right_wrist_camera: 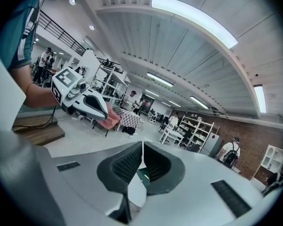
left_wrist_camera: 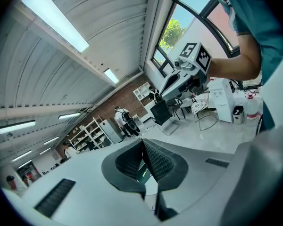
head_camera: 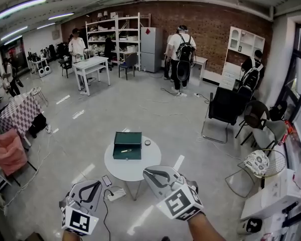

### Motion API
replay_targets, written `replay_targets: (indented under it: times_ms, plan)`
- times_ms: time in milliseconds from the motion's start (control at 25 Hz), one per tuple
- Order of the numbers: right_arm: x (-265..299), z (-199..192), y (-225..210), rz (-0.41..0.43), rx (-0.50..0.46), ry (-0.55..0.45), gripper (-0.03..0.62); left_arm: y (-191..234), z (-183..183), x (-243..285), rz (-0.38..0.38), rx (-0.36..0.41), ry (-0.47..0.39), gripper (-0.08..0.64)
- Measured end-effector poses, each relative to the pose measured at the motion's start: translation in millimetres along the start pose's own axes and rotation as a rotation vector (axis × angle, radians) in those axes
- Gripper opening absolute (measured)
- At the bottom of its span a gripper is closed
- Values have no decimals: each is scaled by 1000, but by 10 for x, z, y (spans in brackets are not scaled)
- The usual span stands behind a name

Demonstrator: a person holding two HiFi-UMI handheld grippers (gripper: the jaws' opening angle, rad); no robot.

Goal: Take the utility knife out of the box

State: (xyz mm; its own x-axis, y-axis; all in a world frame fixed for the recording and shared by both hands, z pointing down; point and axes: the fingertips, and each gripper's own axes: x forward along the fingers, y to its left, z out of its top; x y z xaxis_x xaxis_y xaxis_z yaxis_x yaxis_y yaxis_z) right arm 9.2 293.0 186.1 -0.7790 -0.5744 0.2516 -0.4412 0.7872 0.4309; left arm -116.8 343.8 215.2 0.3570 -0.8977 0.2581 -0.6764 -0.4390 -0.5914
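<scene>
A dark green box (head_camera: 127,145) lies open on a small round white table (head_camera: 140,172), with a yellowish utility knife (head_camera: 126,150) inside it. Both grippers hang short of the table's near edge, apart from the box. My left gripper (head_camera: 97,183) is at the lower left and my right gripper (head_camera: 146,171) reaches the table's near rim. In the left gripper view the left gripper (left_wrist_camera: 142,141) has its pads together with nothing between them. In the right gripper view the right gripper (right_wrist_camera: 142,143) is likewise shut and empty. A sliver of the green box (right_wrist_camera: 144,175) shows below its pads.
A small round object (head_camera: 147,142) sits beside the box. A phone (head_camera: 107,180) and a power strip (head_camera: 115,194) lie by the table's left foot. Black chairs (head_camera: 224,107) and a wire stool (head_camera: 258,162) stand right, a checkered table (head_camera: 20,112) left. People stand at the back.
</scene>
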Motion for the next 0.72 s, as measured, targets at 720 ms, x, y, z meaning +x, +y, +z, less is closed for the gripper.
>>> replay_targets:
  times_ms: [720]
  plan:
    - [265,-825,-1270,90,5,-41,40,-96,293,1382,70,-22,81,18]
